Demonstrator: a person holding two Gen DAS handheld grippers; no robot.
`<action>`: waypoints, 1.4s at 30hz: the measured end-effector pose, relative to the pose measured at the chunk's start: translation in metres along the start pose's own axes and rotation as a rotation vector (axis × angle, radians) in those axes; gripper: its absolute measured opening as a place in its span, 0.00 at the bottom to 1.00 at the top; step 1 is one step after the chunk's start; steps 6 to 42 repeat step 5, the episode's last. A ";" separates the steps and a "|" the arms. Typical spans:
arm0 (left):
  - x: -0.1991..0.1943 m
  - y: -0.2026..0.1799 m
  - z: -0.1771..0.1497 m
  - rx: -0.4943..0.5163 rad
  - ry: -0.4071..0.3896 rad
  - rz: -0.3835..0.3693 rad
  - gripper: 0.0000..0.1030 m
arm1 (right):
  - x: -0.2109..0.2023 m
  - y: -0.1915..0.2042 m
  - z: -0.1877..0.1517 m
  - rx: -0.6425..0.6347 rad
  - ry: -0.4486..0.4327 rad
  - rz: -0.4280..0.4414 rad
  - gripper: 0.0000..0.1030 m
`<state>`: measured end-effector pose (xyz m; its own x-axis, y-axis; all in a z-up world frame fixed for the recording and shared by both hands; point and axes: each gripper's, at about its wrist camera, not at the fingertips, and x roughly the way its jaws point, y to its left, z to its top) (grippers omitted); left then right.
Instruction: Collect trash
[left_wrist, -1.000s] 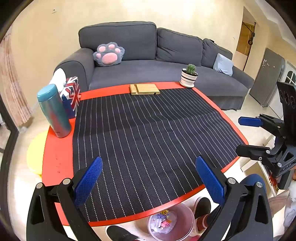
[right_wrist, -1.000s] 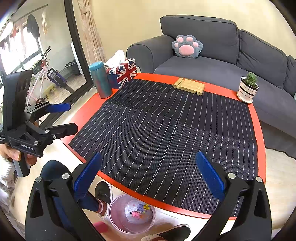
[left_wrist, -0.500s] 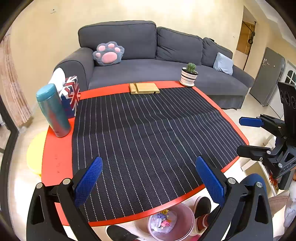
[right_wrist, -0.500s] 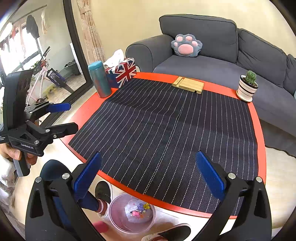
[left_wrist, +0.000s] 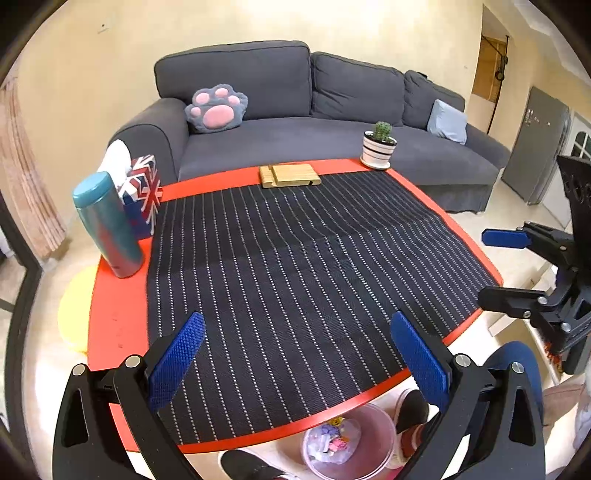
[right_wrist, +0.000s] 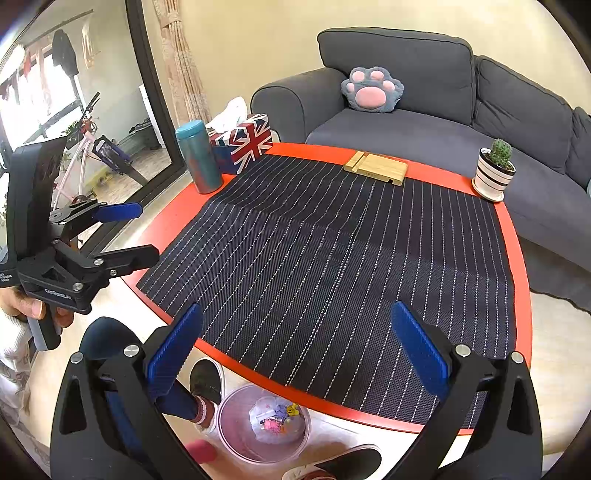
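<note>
A pink see-through bin stands on the floor under the near edge of the round red table. Small colourful scraps of trash lie in it. I see no loose trash on the black striped mat. My left gripper hovers open over the table's near left edge, empty. My right gripper hovers open at the near right edge, also empty.
At the table's far left stand a teal bottle and a Union Jack tissue box. At the back are a wooden stand and a potted cactus. A grey sofa is behind; shoes are beside the bin.
Nothing has been taken or released. Both grippers stay open and hold nearly the same place, with only a slight drift of the views.
</note>
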<state>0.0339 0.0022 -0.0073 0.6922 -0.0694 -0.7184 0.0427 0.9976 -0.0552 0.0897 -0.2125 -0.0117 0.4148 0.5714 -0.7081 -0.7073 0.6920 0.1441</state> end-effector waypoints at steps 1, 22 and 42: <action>0.001 0.000 0.000 0.001 0.003 0.002 0.94 | 0.000 0.000 -0.002 0.000 0.001 0.000 0.97; 0.001 -0.002 0.000 0.008 -0.004 0.011 0.94 | 0.001 -0.001 -0.005 0.002 0.001 0.000 0.97; 0.001 -0.002 0.000 0.008 -0.004 0.011 0.94 | 0.001 -0.001 -0.005 0.002 0.001 0.000 0.97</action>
